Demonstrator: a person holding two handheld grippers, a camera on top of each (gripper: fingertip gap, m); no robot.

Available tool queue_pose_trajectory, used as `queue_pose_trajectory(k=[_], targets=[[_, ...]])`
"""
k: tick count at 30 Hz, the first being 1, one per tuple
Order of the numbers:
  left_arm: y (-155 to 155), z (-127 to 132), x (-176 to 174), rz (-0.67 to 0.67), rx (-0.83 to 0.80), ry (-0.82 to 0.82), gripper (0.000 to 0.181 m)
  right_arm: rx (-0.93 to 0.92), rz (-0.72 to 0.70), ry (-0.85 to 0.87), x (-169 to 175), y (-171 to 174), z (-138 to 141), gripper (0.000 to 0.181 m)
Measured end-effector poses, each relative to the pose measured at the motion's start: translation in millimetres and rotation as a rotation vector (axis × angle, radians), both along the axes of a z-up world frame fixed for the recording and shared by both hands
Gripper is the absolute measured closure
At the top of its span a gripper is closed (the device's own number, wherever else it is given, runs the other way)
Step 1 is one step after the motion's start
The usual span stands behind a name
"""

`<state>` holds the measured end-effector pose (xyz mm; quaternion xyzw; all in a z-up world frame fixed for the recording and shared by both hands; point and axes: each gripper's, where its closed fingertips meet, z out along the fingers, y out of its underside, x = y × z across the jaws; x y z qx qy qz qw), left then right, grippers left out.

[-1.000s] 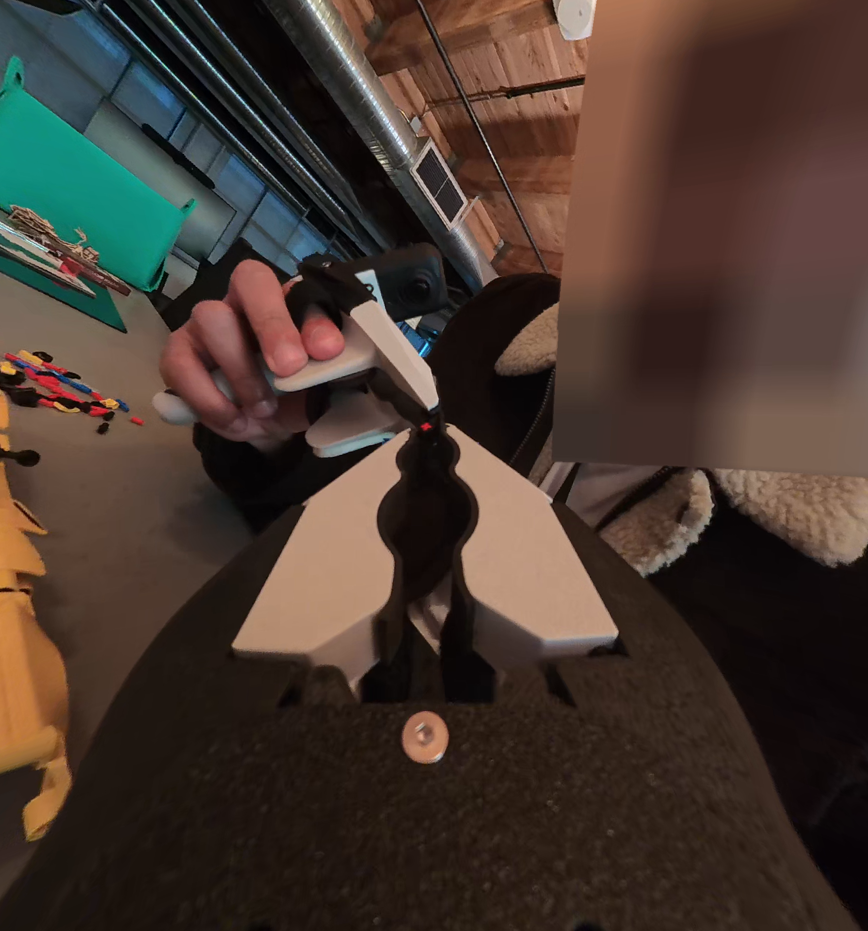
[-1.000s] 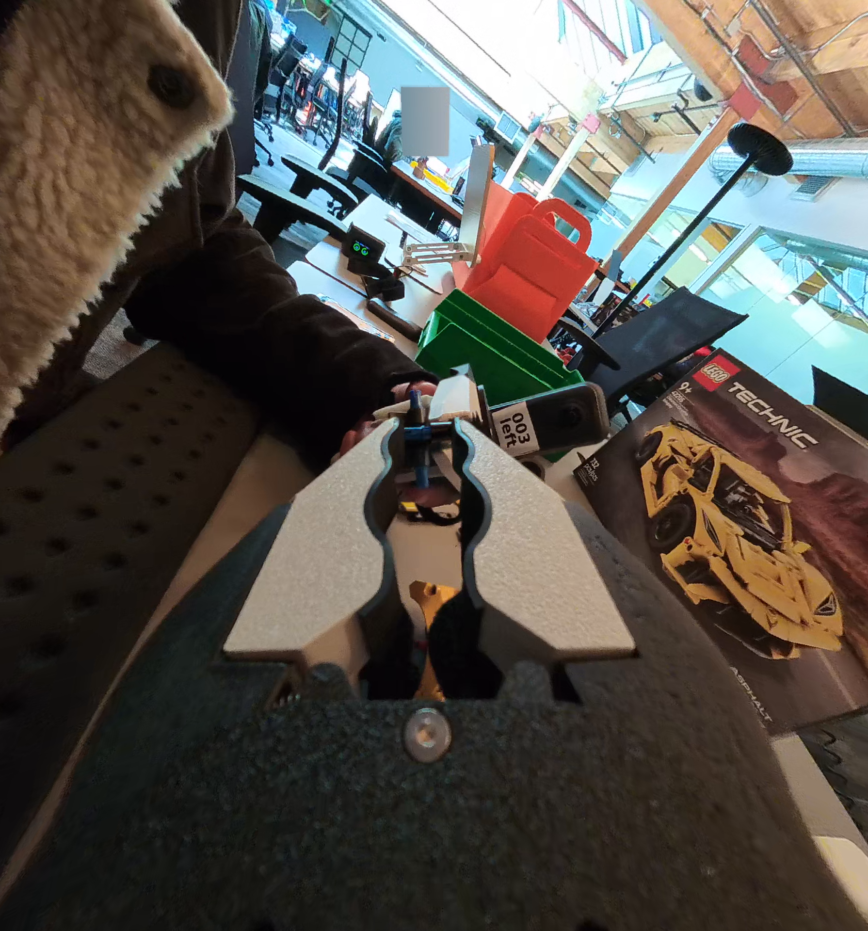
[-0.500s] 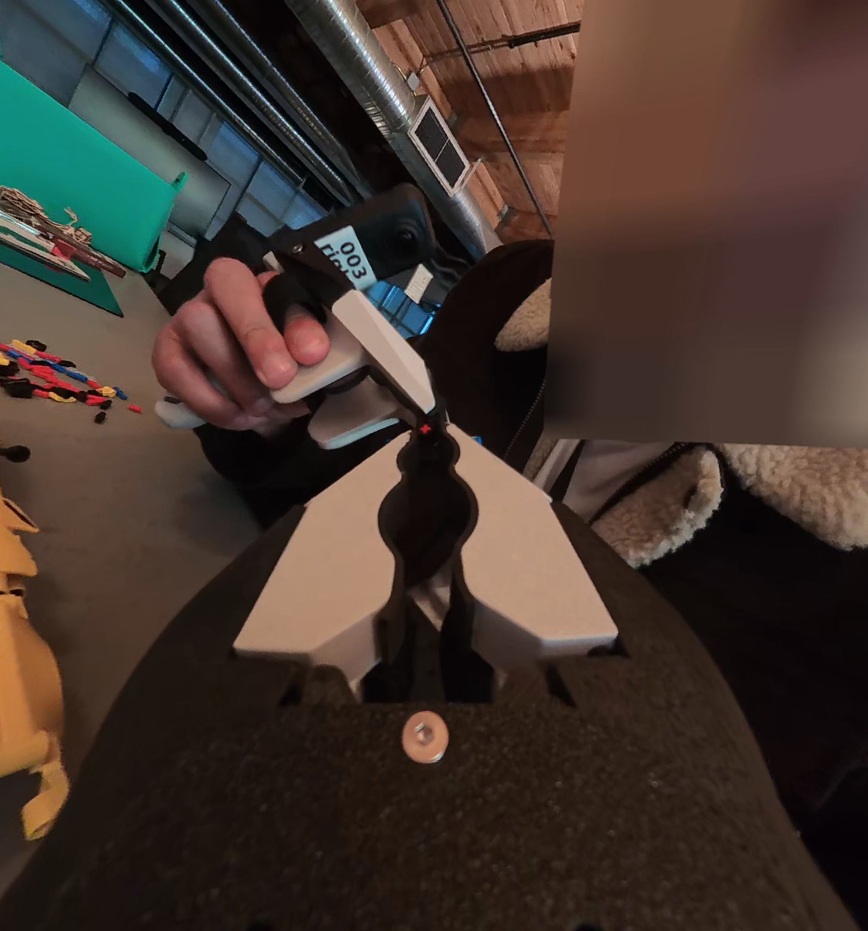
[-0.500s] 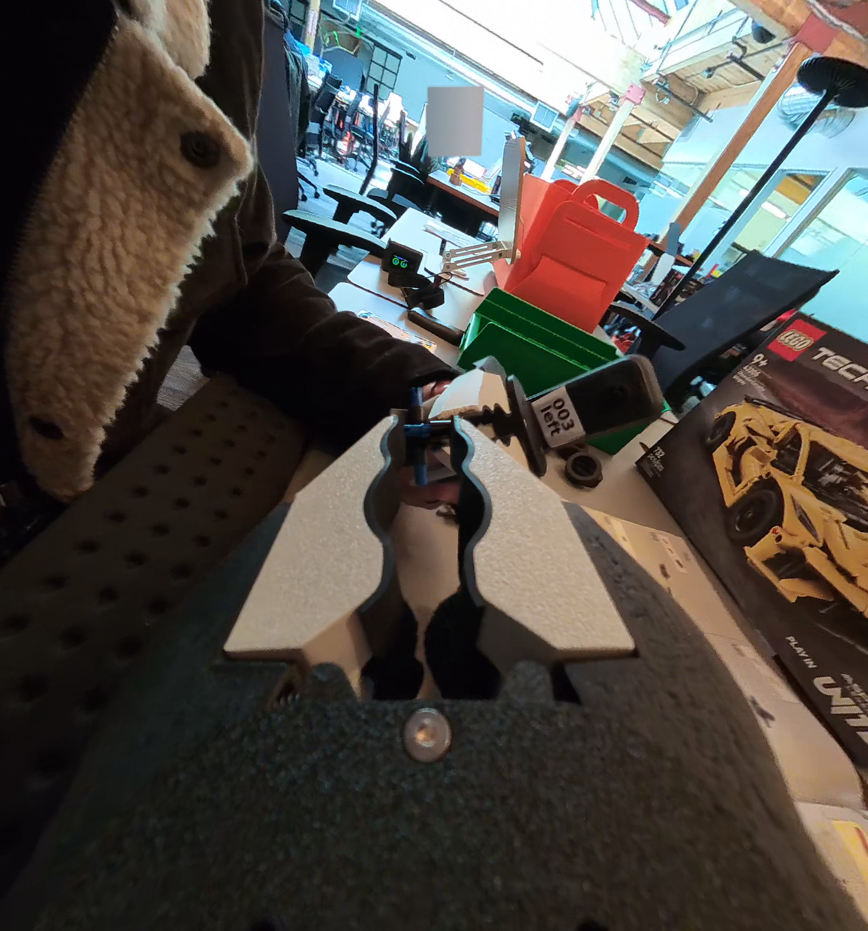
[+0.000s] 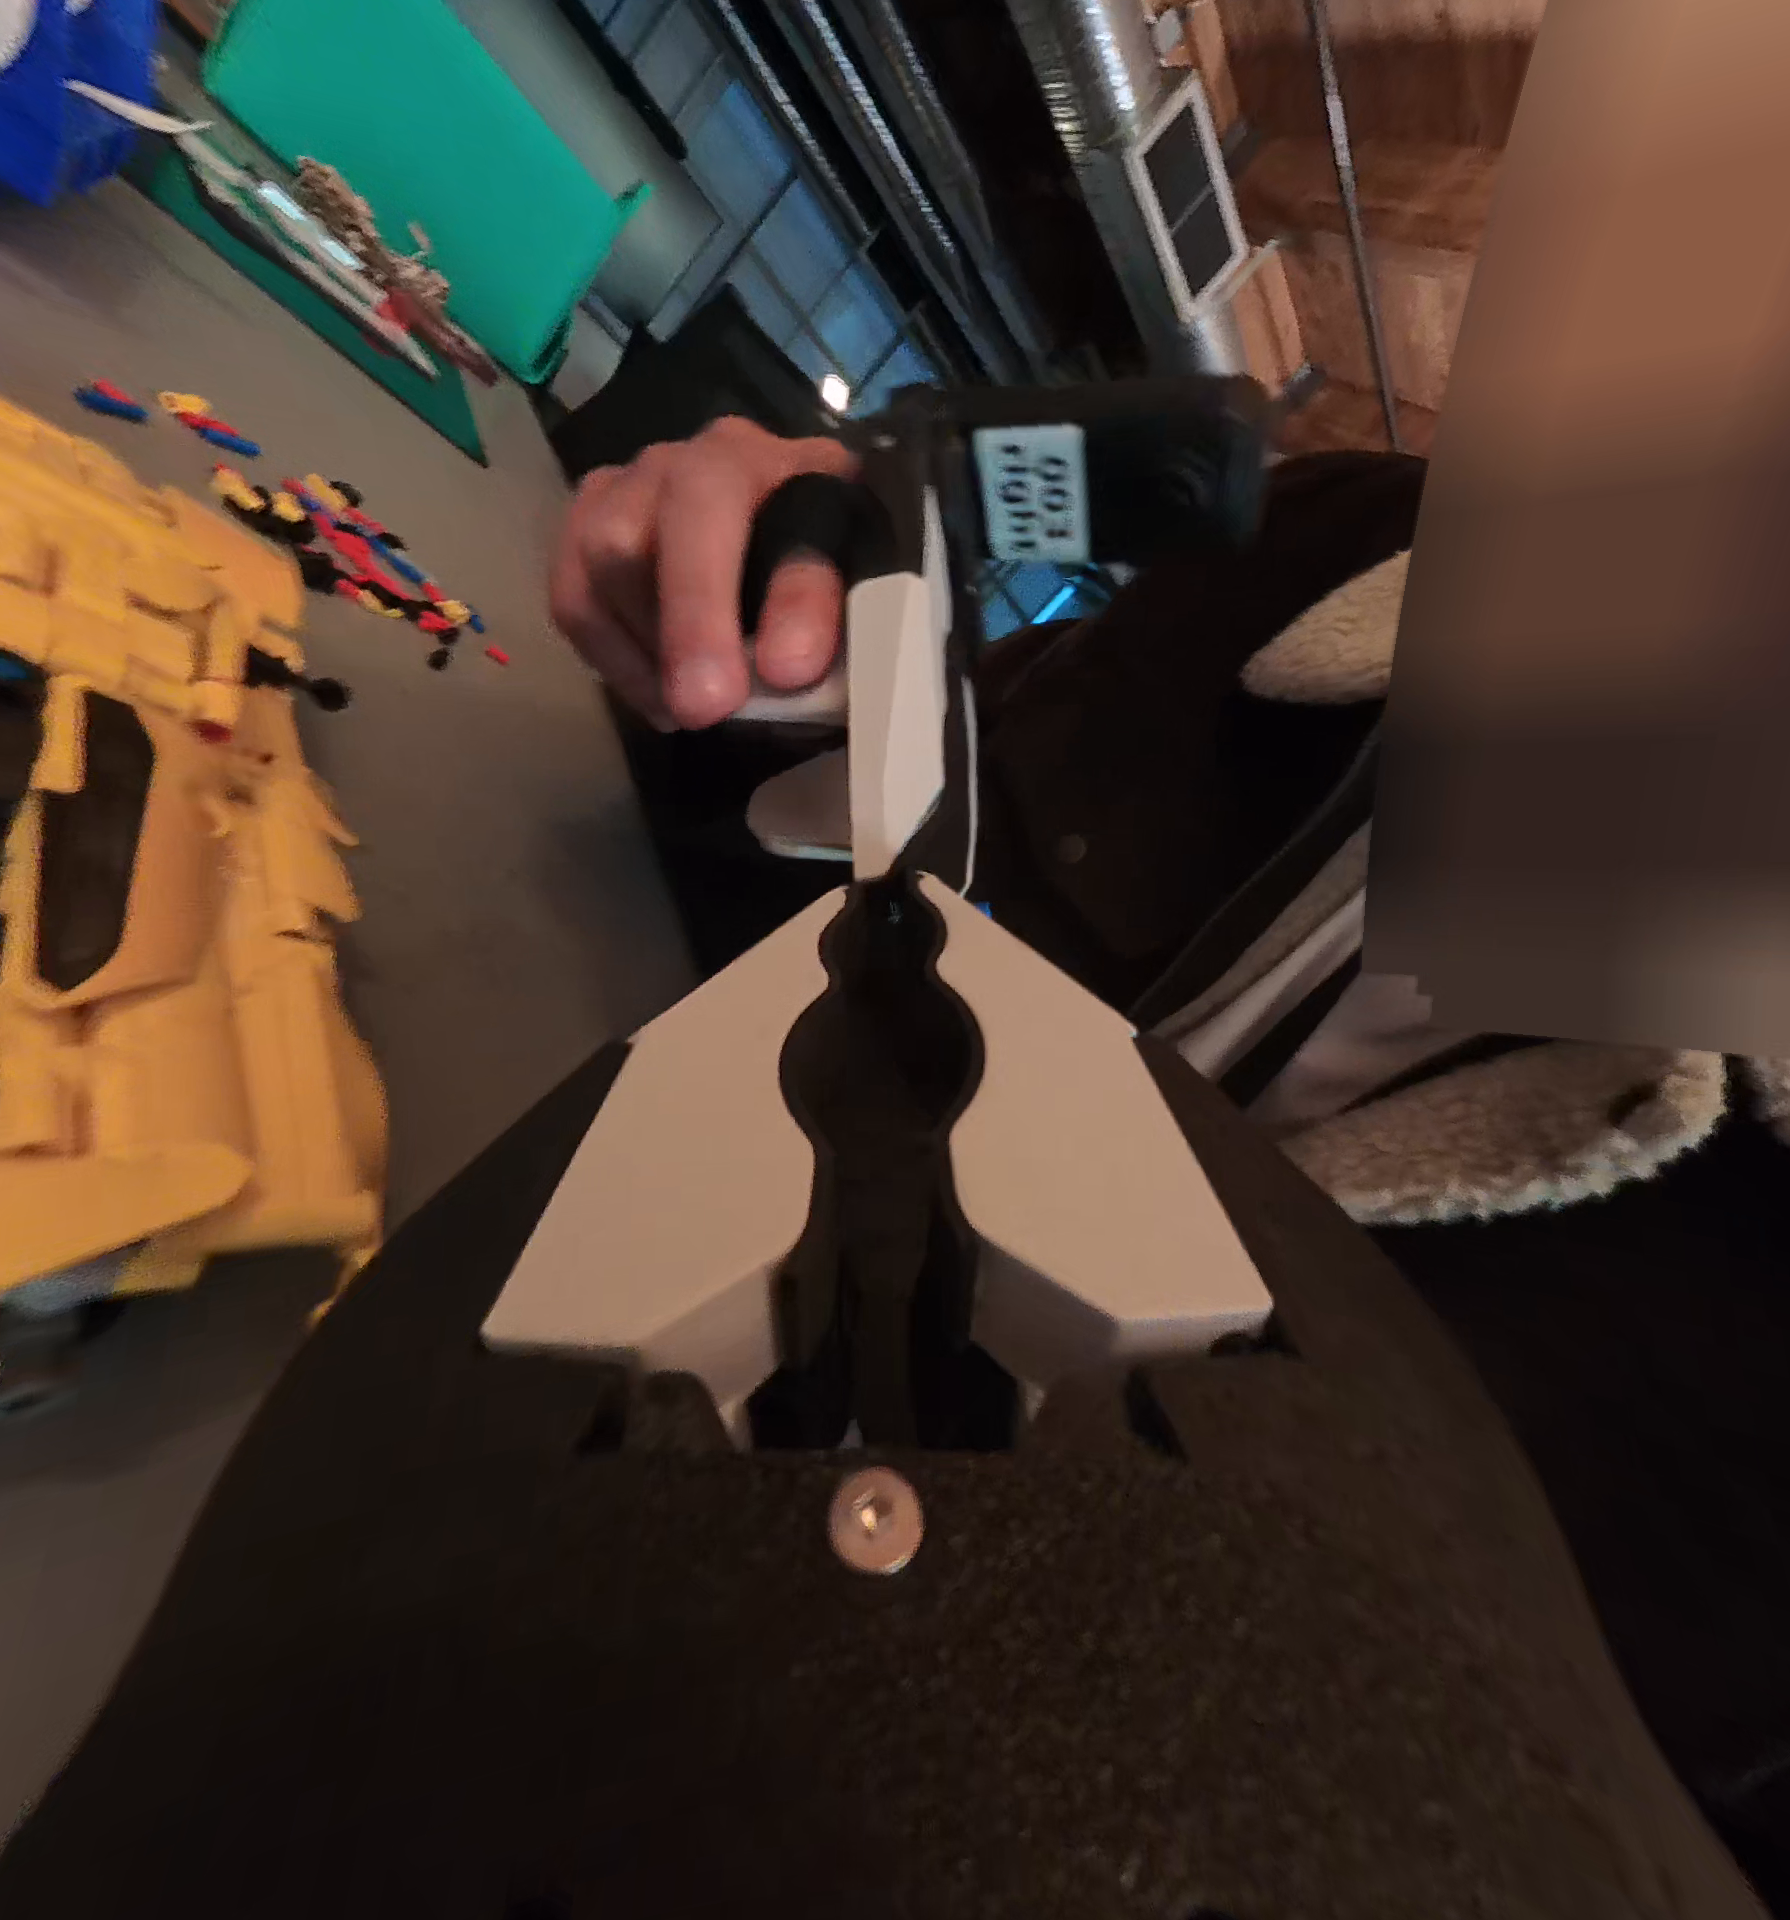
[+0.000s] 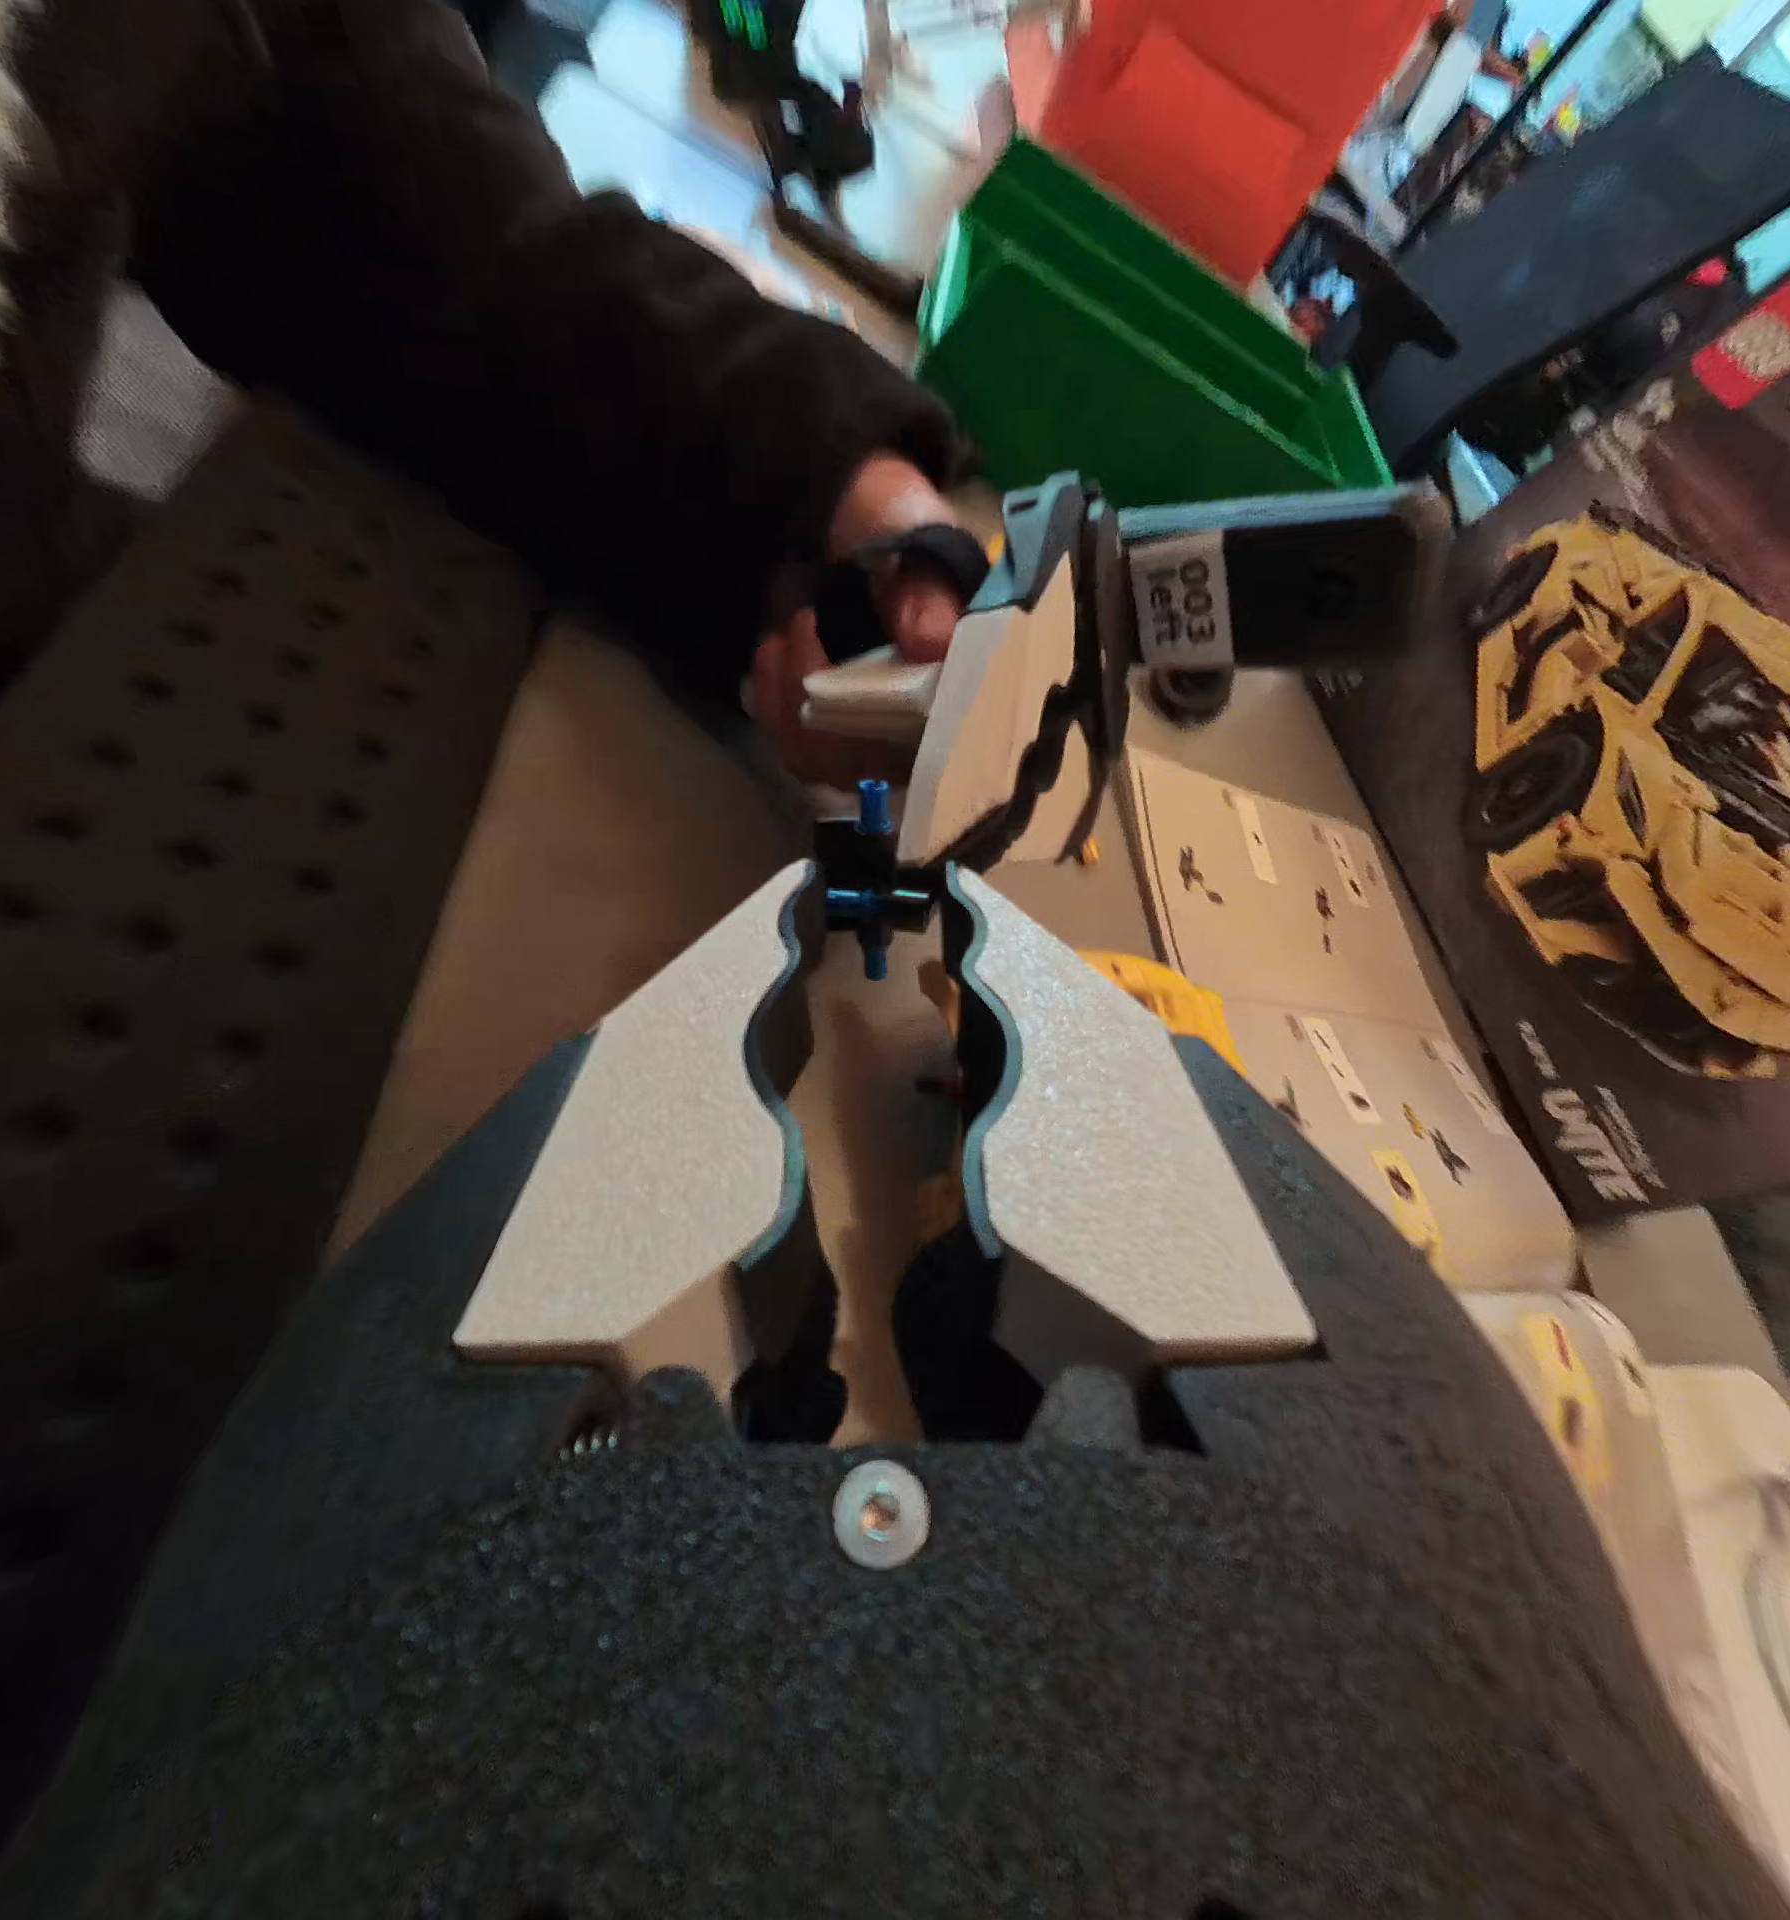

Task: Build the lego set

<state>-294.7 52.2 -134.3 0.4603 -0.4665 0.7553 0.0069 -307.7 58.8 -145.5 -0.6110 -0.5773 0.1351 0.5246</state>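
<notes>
Pinched between the right gripper (image 6: pixel 875 902) tips up in the air, with the left gripper (image 5: pixel 889 896) tips closed against it: a small black connector with blue pins (image 6: pixel 867 896), likely light, rigid, slippery, best held by the black body.

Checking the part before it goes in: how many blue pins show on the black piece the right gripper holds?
2: one blue pin sticks up above the black piece, another crosses between the right gripper tips. More may be hidden.

It looked like an open-plan workshop office: exposed metal ducts (image 5: pixel 1078 125) ran under a timber ceiling (image 5: pixel 1390 208), and green bins (image 6: pixel 1130 343) and an office chair (image 6: pixel 1597 208) stood beyond the counter (image 5: pixel 517 790).
</notes>
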Motion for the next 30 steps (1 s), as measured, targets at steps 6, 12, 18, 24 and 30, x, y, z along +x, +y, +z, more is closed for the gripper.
queue_pose_trajectory(k=[6,12,18,24,30], targets=[[21,-20,11,0.131,0.056,0.099,0.176,0.085,-0.169,-0.225,16,23,-22,0.160],[32,-28,16,0.200,0.083,0.132,0.176,0.088,-0.242,-0.286,24,33,-31,0.164],[35,-35,19,0.227,0.109,0.159,0.175,0.079,-0.289,-0.318,26,36,-38,0.164],[36,-38,19,0.256,0.186,0.164,0.175,0.138,-0.320,-0.389,29,38,-40,0.164],[29,-52,17,0.230,0.340,0.205,0.175,0.116,-0.268,-0.442,27,30,-53,0.164]])
